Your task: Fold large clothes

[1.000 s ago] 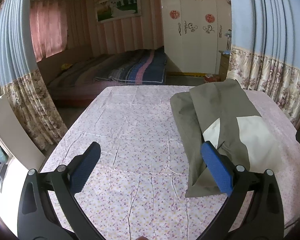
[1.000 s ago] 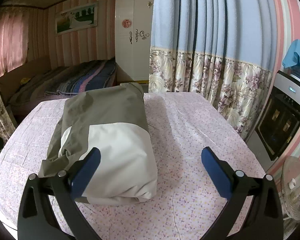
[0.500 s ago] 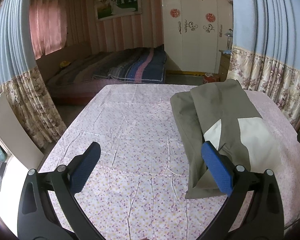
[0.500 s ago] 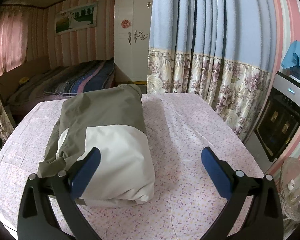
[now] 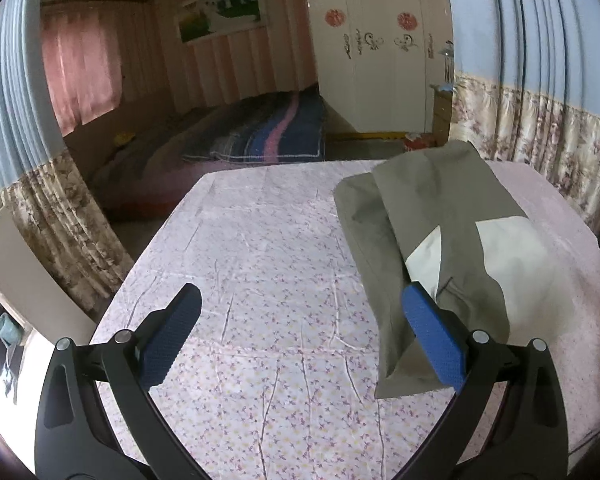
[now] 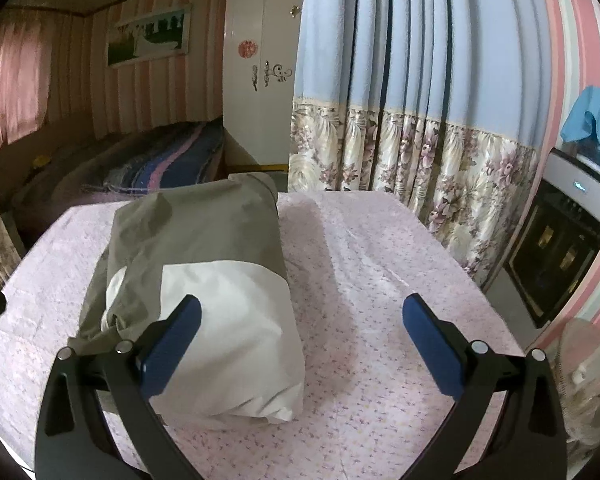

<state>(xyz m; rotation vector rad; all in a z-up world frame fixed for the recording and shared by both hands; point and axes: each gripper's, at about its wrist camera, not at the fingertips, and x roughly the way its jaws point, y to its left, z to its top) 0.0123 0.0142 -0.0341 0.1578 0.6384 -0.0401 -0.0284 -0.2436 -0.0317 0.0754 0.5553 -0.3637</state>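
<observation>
An olive-green and cream jacket [image 5: 432,216] lies folded into a long bundle on the table with the pink floral cloth [image 5: 268,264]. It also shows in the right wrist view [image 6: 204,248], left of centre. My left gripper [image 5: 300,320] is open and empty, above the cloth to the left of the jacket, its right fingertip over the jacket's near edge. My right gripper [image 6: 300,324] is open and empty, above the cloth by the jacket's near right end, its left fingertip over the cream part.
Floral curtains [image 6: 420,168] hang close behind the table's right side. An oven [image 6: 560,248] and a fan [image 6: 588,368] stand at the right. A bed [image 5: 240,140] and a white wardrobe [image 5: 376,48] lie beyond the table. A white board [image 5: 20,276] stands at the left.
Both grippers have drifted slightly; the jacket sits a little lower and nearer in the right wrist view. Both stay open and the jacket has not moved.
</observation>
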